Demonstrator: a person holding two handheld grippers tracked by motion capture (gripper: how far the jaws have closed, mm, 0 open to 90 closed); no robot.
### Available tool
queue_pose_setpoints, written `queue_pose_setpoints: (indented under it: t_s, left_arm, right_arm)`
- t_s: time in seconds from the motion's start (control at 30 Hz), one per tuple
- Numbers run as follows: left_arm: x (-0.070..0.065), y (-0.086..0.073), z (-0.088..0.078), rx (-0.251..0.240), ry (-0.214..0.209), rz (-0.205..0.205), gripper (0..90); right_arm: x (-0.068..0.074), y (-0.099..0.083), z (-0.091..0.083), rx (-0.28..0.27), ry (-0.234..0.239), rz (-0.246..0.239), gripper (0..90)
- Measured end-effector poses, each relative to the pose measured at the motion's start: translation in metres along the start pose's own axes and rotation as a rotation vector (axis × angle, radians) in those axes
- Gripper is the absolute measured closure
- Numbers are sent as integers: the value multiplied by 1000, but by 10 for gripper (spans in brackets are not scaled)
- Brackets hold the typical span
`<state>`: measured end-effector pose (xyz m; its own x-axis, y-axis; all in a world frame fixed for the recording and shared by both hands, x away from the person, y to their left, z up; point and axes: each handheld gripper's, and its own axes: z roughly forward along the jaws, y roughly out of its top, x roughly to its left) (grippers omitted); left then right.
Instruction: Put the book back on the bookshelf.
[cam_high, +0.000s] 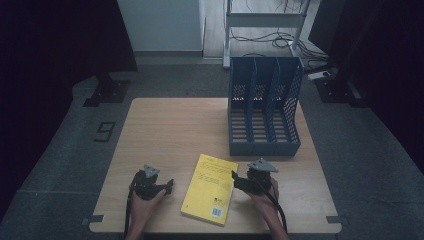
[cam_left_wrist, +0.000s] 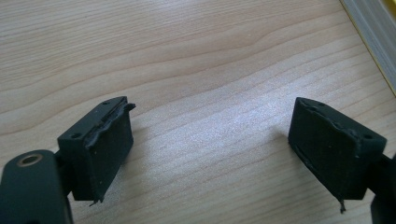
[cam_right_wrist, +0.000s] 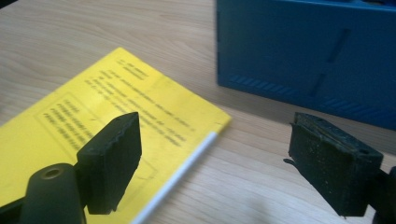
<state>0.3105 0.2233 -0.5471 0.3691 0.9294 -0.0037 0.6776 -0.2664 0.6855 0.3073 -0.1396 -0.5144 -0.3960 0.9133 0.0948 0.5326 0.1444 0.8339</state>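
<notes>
The yellow book (cam_high: 210, 188) lies flat on the table (cam_high: 165, 130). The right gripper (cam_high: 234, 176) is spread at its right edge; the left gripper (cam_high: 170, 186) is spread just left of it.

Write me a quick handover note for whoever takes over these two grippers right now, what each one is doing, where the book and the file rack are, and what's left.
Left gripper: open, holding nothing, over bare wood left of the yellow book.
Right gripper: open, holding nothing, at the book's right edge, jaws straddling its far corner.
Book: lying flat, cover up, near the table's front edge.
Blue file rack: upright at the far right, its three slots look empty.
Done: nothing moved yet.
Left: probably grip the book and stand it in a slot.
</notes>
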Motion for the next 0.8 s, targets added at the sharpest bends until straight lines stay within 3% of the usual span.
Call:
queue_pose_setpoints:
  t_s: [0.33, 0.57, 0.8]
  left_arm:
    - [-1, 1, 2, 4, 0, -1, 113]
    - [-1, 2, 2, 4, -1, 0, 110]
    - [-1, 2, 1, 0, 1, -5, 116]
  right_arm:
    - [17, 1, 6, -18, 26, -9, 179]
    - [33, -4, 15, 11, 39, -57, 178]
    - [39, -13, 29, 66, 54, -63, 173]
